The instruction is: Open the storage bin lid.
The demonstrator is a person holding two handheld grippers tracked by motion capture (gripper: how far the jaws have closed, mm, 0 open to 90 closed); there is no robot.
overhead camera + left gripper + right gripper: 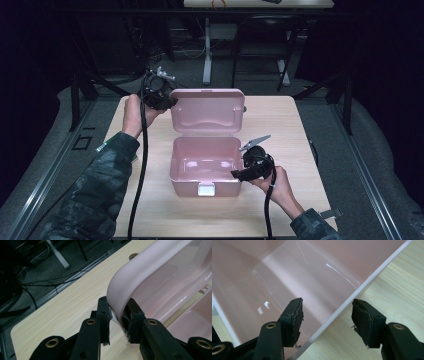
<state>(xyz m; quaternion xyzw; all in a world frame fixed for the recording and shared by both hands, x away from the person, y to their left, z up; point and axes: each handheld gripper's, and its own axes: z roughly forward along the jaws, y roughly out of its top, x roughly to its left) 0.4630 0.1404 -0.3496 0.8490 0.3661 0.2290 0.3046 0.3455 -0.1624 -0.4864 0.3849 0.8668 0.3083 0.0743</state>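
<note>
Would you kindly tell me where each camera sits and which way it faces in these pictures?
High view: above the person's side, looking forward and down on the light wooden table; both forearms show, holding the left tongs and right tongs.
Left gripper view: rides the left tongs, looking along jaws clamped on the open pink plastic box's lid.
Right gripper view: rides the right tongs, jaws straddling the box's wall without touching.
All views share the box and table.

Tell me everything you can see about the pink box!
The pink box is smooth, shiny plastic, with rounded corners and a pale clasp on its front. It sits on the wooden table, open and empty, its lid standing up at the back. The left gripper pinches the lid's corner; the right gripper straddles the box's side wall without squeezing.
</note>
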